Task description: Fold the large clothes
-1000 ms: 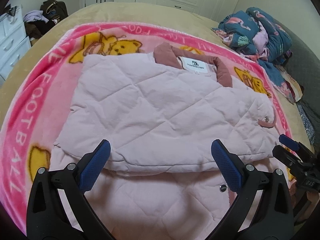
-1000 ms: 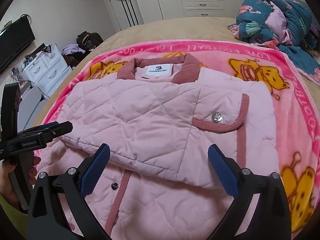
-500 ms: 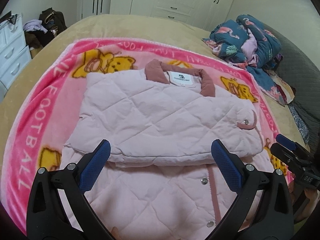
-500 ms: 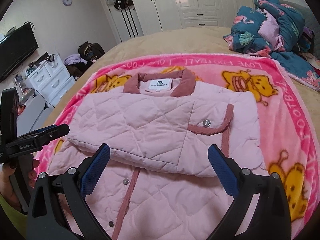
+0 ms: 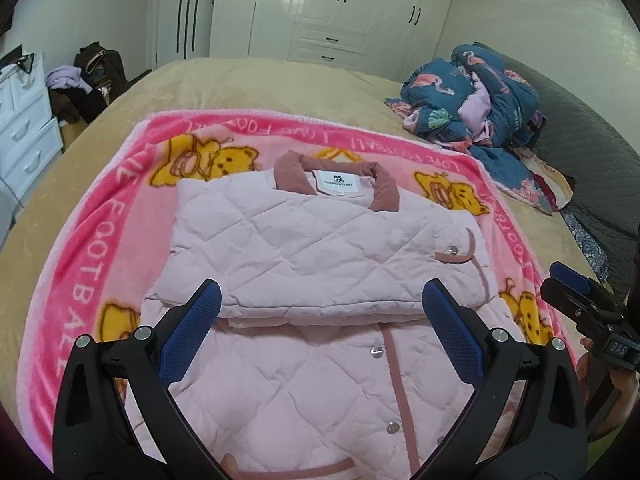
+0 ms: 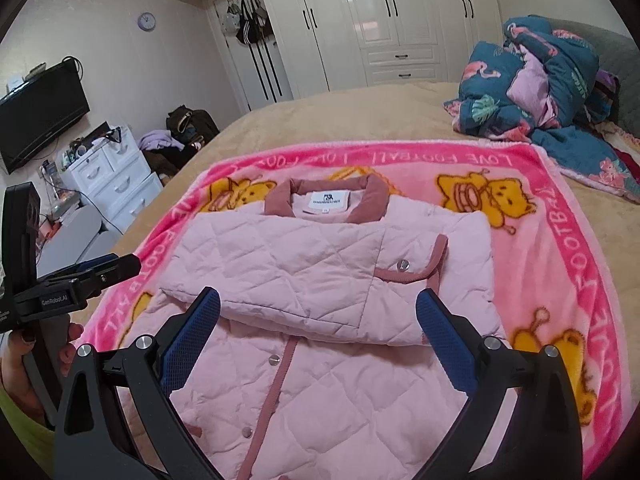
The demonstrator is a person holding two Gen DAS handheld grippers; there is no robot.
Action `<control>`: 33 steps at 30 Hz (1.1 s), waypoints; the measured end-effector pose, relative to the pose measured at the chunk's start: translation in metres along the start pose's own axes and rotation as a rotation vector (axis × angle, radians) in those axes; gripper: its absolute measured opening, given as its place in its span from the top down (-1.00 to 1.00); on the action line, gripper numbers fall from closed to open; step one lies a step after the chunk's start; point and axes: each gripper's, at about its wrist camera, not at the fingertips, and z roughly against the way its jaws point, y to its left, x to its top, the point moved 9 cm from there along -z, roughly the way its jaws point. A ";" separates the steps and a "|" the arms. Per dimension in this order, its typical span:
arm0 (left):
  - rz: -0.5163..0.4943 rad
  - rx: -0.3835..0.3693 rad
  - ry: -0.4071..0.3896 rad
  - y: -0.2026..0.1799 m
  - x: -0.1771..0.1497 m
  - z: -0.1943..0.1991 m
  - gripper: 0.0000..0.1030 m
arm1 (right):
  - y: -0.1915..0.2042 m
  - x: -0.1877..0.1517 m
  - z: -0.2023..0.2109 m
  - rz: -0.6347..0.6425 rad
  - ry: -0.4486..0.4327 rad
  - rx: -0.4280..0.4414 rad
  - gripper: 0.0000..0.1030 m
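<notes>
I am looking across a bedroom with white wardrobe doors at twelve o'clock and a tan bedspread filling the middle ground. A bright pink fleece blanket printed with yellow bears is lying flat on it, and the pale pink quilted jacket with a dusty-rose collar is sitting in the blanket's centre, sleeves folded across the chest, hem toward me. Blanket margin is showing free at nine and three o'clock; a crumpled teal flamingo-print duvet is crowding the bed at two o'clock, well apart from the jacket. A white drawer unit is standing off the bed at nine o'clock.

My left gripper is hovering over the jacket's lower half with its blue pads spread wide, holding nothing. My right gripper is doing the same, pads wide apart and empty.

Compared with a second ago, both cameras are sitting higher and farther back: the jacket is looking smaller, more of the buttoned front and far blanket border is showing, and the fold is unchanged.
</notes>
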 end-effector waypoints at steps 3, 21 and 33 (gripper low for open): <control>-0.009 -0.002 -0.011 -0.004 -0.001 0.009 -0.84 | 0.003 0.001 0.012 0.004 -0.017 0.000 -0.90; -0.018 -0.028 -0.060 -0.006 -0.021 0.055 -0.84 | 0.024 -0.011 0.055 0.015 -0.062 0.005 -0.90; -0.032 -0.029 -0.072 -0.007 -0.044 0.075 -0.84 | 0.030 -0.028 0.075 0.023 -0.068 0.004 -0.90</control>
